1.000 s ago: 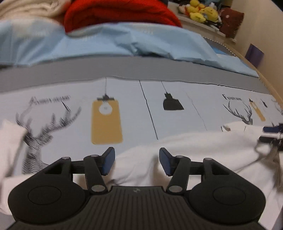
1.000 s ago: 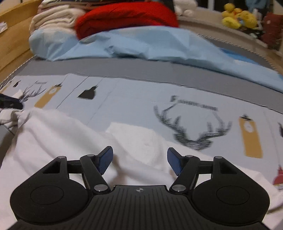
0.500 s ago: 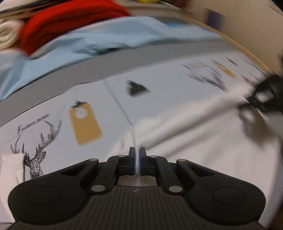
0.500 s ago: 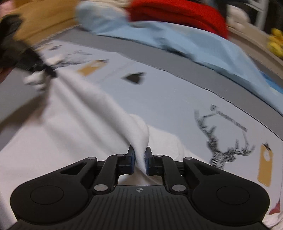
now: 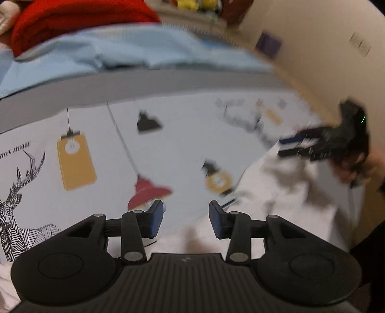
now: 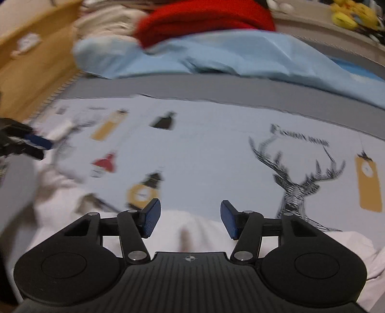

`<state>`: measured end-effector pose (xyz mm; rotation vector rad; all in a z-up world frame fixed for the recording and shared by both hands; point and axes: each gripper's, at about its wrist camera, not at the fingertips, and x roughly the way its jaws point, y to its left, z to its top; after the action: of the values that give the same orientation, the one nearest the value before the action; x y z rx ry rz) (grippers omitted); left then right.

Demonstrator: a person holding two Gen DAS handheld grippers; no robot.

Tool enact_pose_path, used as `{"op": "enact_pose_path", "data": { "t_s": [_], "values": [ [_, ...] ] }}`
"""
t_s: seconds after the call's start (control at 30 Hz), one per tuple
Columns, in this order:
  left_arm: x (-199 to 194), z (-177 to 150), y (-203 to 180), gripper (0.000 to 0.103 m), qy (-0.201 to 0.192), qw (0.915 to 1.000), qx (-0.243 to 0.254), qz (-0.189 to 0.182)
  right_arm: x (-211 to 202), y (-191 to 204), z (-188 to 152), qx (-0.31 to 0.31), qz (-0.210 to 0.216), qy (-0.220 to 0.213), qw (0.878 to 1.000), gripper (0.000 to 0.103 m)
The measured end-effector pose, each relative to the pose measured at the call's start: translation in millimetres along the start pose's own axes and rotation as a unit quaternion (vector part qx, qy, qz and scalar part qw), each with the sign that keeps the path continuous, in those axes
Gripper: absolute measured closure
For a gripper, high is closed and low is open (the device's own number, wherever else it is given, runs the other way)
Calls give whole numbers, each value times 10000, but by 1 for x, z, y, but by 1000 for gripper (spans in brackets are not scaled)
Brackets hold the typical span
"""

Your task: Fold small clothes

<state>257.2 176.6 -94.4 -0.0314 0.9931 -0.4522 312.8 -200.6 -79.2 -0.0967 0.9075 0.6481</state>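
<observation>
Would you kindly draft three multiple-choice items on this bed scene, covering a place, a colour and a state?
1. Where does the white garment lie relative to the right gripper?
A. Under its fingers
B. On the red blanket
C. Against the wall

2. What colour is the blanket at the far end?
A. Green
B. Red
C. Black

3. How is the left gripper?
A. Clamped on cloth
B. Holding a toy
C. Opening, gripping nothing

Answers: 1 A, cloth spreads beneath; 2 B, plainly red; 3 C, pads apart, nothing pinched.

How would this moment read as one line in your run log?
left gripper: jaws opening, empty | right gripper: jaws opening, empty | white garment: released on bed
</observation>
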Motion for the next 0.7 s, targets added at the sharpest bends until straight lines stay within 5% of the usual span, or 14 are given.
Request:
{"op": "enact_pose_path", "data": {
  "t_s": [0.07,0.17,0.23,0.27,0.3,0.47,0.63,0.67,0.7],
  "values": [
    [30,-6,-9,40,532,9982,249,89,23,6,-5,-173,-127,370,9991,46],
    [66,-23,-17,40,1125,9908,683,309,45,20,-21,-778,-170,929,9925,47],
    [72,-31,-19,50,1186,9876,944,404,49,28,-27,-1085,-258,1061,9881,55],
    [71,-29,-18,78,1186,9871,1017,361,48,27,-27,-1063,-136,1038,9888,69],
    [70,-27,-16,86,1206,9874,990,278,45,26,-26,-1016,-109,1012,9896,79],
    [52,-18,-19,92,1074,9876,1122,246,14,8,-1,-671,6,434,9968,88],
    [28,7,-10,93,396,9919,946,750,-20,-12,28,99,-234,-652,9975,89],
    [22,16,-8,93,13,9905,870,1061,-25,-15,32,274,-343,-951,9945,89],
    [12,26,-5,93,-703,9807,723,1678,-29,-19,36,464,-519,-1283,9893,89]
  ]
}}
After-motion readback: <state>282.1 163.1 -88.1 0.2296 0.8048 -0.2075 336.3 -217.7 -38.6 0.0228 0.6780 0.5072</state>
